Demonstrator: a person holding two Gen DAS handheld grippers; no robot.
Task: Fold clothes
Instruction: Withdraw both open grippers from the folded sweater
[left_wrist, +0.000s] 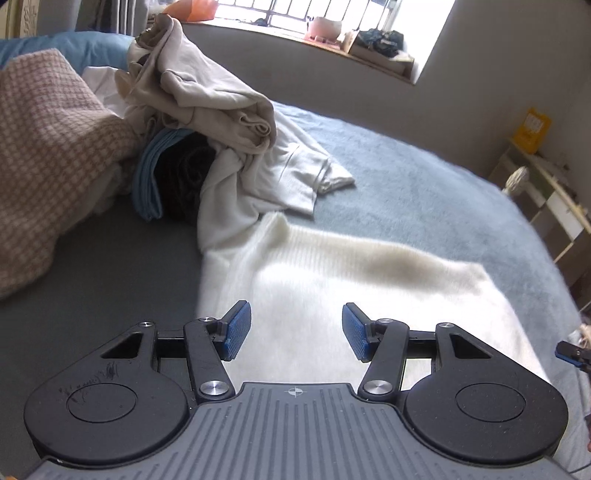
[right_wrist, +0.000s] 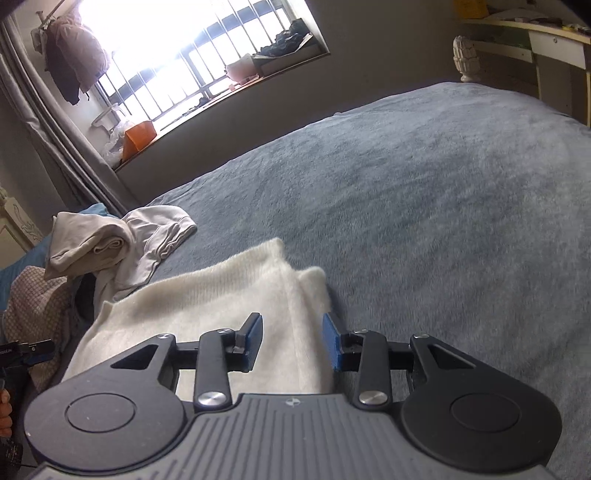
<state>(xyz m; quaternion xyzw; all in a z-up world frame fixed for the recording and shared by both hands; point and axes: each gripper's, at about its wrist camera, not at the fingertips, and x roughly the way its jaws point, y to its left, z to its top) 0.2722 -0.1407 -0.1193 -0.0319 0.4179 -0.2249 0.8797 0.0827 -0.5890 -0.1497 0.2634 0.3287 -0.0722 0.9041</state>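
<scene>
Both grippers' fingers (left_wrist: 238, 330) (right_wrist: 253, 341) parted, seemingly above sweater (left_wrist: 332, 280).

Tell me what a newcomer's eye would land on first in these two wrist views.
First, the fluffy white sweater spread flat on the grey-blue bed cover, right under both open grippers, the left gripper and the right gripper. Next, the heap of unfolded clothes piled at the sweater's far left, beside a checked pink blanket. Behind, a bright barred window glares.
</scene>
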